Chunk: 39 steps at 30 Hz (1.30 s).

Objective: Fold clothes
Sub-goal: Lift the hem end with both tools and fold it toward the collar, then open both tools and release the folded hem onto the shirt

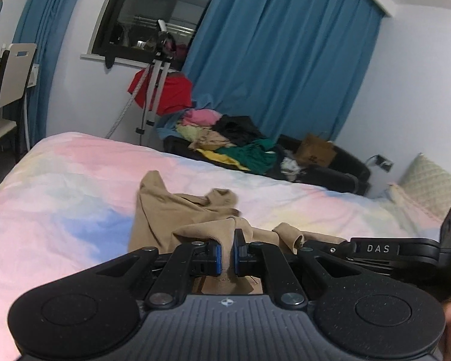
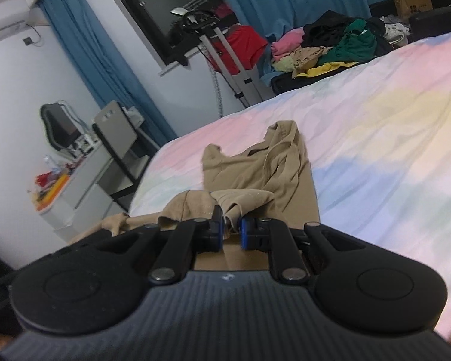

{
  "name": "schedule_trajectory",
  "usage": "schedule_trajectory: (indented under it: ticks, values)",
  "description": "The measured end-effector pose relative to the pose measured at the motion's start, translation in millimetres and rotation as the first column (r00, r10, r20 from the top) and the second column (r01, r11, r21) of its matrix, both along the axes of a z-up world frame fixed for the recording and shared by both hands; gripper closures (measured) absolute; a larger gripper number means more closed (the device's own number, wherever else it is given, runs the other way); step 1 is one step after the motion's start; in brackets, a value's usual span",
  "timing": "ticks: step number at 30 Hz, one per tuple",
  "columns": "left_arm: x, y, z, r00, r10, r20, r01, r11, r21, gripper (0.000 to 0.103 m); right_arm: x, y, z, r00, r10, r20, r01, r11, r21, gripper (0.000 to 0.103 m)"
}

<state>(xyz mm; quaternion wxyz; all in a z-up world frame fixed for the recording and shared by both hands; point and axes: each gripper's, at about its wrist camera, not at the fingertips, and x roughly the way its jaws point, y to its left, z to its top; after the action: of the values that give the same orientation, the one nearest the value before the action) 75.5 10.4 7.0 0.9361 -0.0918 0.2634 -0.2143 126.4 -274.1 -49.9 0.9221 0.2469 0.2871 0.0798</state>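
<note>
Garment: a tan garment [image 1: 177, 213] is spread, rumpled, on the pastel bed [image 1: 60, 180], near edge raised.
Left gripper [image 1: 227, 251]: jaws are clamped on a pinch of the tan fabric.
Right gripper [image 2: 231, 230]: jaws are likewise closed on a bunched hem.
Risk: thin cloth could be lost from either pinch if pulled unevenly.
Risk: a skewed fold is likely if creases are not flattened.
Background: a clothes pile [image 1: 234, 141] is heaped beyond the bed.
</note>
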Motion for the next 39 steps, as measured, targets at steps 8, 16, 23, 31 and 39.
schedule_trajectory:
  ticks: [8, 16, 23, 31, 39]
  values:
    - [95.3, -4.5, -98.9, 0.991, 0.065, -0.115, -0.058, 0.996, 0.063, 0.093, 87.9, 9.0, -72.5, 0.996, -0.018, -0.083, 0.013, 0.998, -0.061, 0.089]
    - [140.6, -14.5, -157.6, 0.984, 0.053, -0.172, -0.028, 0.989, 0.145, 0.091, 124.7, 24.7, -131.9, 0.985, -0.001, -0.170, -0.035, 0.978, -0.206, 0.087]
    - [135.1, -16.7, -152.8, 0.987, 0.051, -0.150, -0.026, 0.986, 0.163, 0.081, 120.5, 20.2, -131.8, 0.987, -0.001, -0.161, -0.031, 0.980, -0.196, 0.086]
    - [94.3, -18.2, -115.9, 0.999, 0.040, -0.025, -0.033, 0.977, 0.209, 0.026, 95.4, 13.0, -100.0, 0.997, -0.023, -0.078, 0.007, 0.979, -0.202, 0.030]
    - [46.9, -7.1, -88.5, 0.991, 0.095, 0.098, -0.112, 0.976, 0.188, 0.000, 51.4, 24.5, -64.2, 0.998, -0.007, 0.057, 0.023, 0.956, -0.292, 0.020]
